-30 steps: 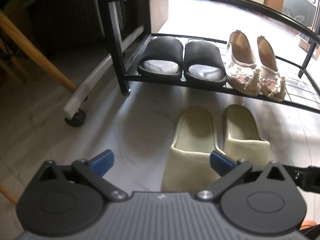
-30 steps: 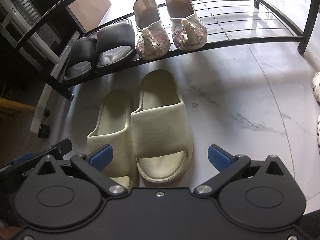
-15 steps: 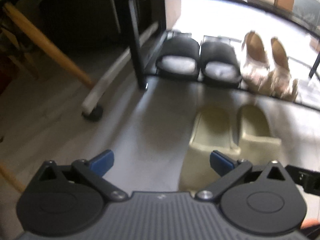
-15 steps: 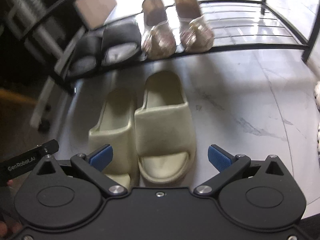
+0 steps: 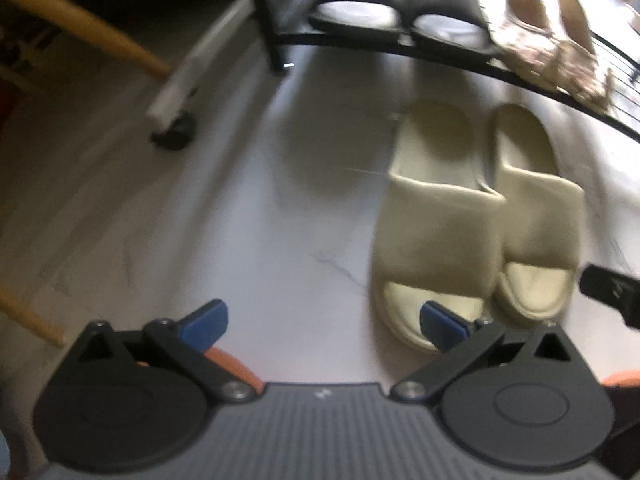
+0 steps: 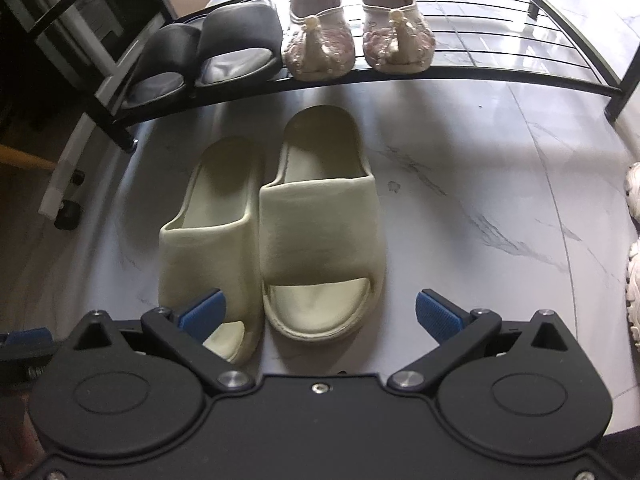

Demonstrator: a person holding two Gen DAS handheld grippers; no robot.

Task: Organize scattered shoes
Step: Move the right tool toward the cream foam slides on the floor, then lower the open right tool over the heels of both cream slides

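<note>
I have pulled both grippers back from the two soft cream slide slippers (image 6: 276,236) on the floor, my left gripper (image 5: 322,322) and right gripper (image 6: 318,312) wide open and empty, so the pair looks done.

Matt foam slides on a glossy marble-look floor, before a black metal rack.

The two cream slides (image 6: 276,236) look soft, matt and faintly scuffed; the floor (image 6: 480,208) is polished, grey-veined and reflective. At 12 o'clock, the rack (image 6: 460,72) is thin black-painted wire. The dark slides (image 6: 208,52) look smooth, the flats (image 6: 356,36) beaded cloth. The finger pads (image 6: 438,314) are ribbed blue.
</note>
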